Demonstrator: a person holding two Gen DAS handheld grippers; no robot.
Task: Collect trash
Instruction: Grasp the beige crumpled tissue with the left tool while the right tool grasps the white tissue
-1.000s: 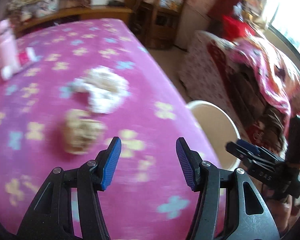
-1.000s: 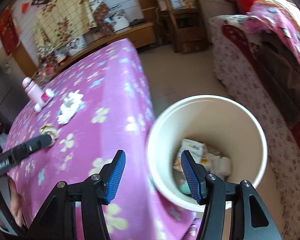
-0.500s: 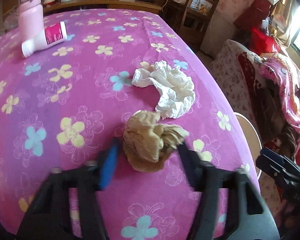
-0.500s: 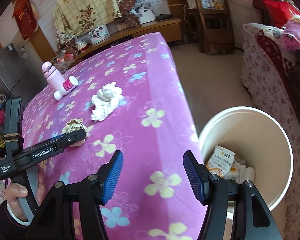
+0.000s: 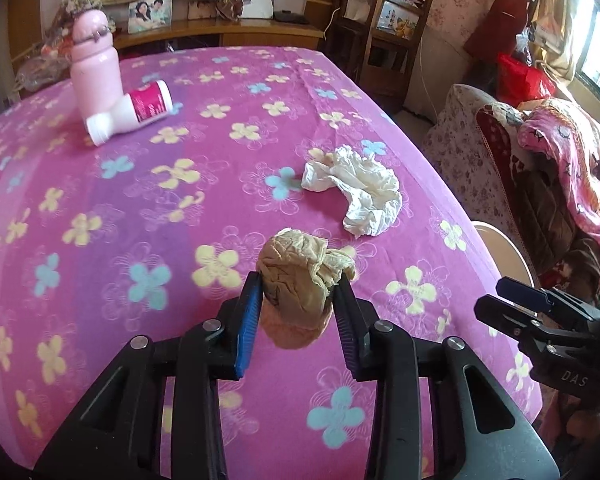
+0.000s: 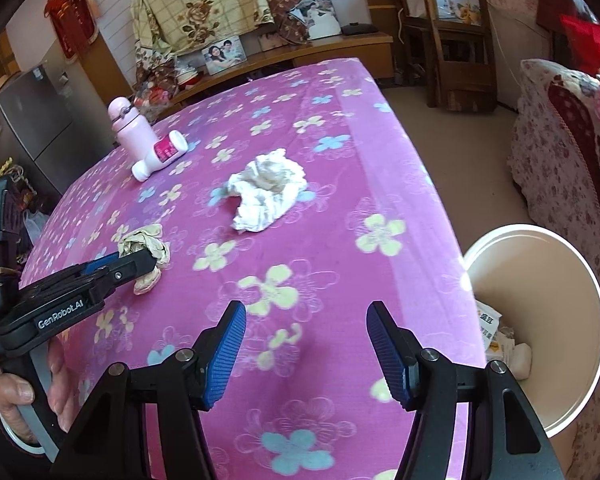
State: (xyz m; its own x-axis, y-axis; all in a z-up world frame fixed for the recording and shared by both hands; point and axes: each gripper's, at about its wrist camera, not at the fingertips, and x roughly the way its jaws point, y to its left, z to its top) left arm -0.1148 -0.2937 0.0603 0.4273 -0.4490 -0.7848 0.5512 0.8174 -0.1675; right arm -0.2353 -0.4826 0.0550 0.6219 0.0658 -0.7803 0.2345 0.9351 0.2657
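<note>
We pinch the brown paper wad

Our left gripper is closing on the brown wad on the pink tablecloth; our right gripper hangs spread, empty.

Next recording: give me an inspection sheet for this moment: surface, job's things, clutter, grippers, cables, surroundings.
Surface: table under a pink flowered cloth.
Job's things: tan crumpled wad between the left jaws; white crumpled tissue lying loose; white bin beside the table, holding trash.
Clutter: pink bottle upright, white bottle on its side against it.
Grippers: left gripper closing on the wad; right gripper open, nothing between its jaws.
Cables: nothing seen on the table.
Surroundings: wooden chair, covered sofa.
</note>
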